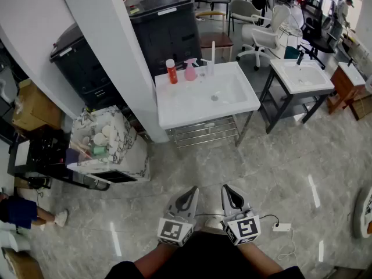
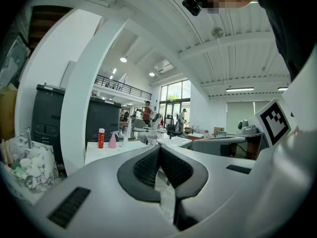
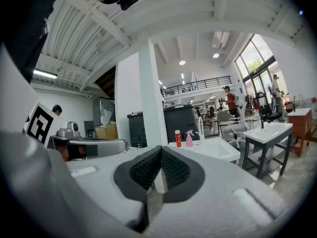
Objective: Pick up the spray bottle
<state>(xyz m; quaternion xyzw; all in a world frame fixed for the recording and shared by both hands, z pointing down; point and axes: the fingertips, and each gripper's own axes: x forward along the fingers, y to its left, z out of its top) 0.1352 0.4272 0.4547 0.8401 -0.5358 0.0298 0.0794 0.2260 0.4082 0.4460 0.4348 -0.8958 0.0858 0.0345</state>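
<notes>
The pink spray bottle [image 1: 190,70] stands upright on the back rim of a white sink [image 1: 174,112], between a red bottle [image 1: 171,71] and the faucet [image 1: 213,52]. Both grippers hover over the floor well short of the sink, side by side. My left gripper [image 1: 192,191] is shut with nothing in it, and so is my right gripper [image 1: 228,189]. In the left gripper view the spray bottle [image 2: 113,140] is small and far off, left of the closed jaw tips [image 2: 159,148]. The right gripper view shows the spray bottle [image 3: 189,138] beyond and right of its closed jaw tips [image 3: 161,148].
A white pillar [image 1: 110,51] rises left of the sink, with black cabinets [image 1: 165,25] behind it. A marble-patterned box [image 1: 104,141] of small items sits at the left. A second sink stand [image 1: 299,77] and chairs [image 1: 264,36] are at the right. A power strip [image 1: 282,227] lies on the floor.
</notes>
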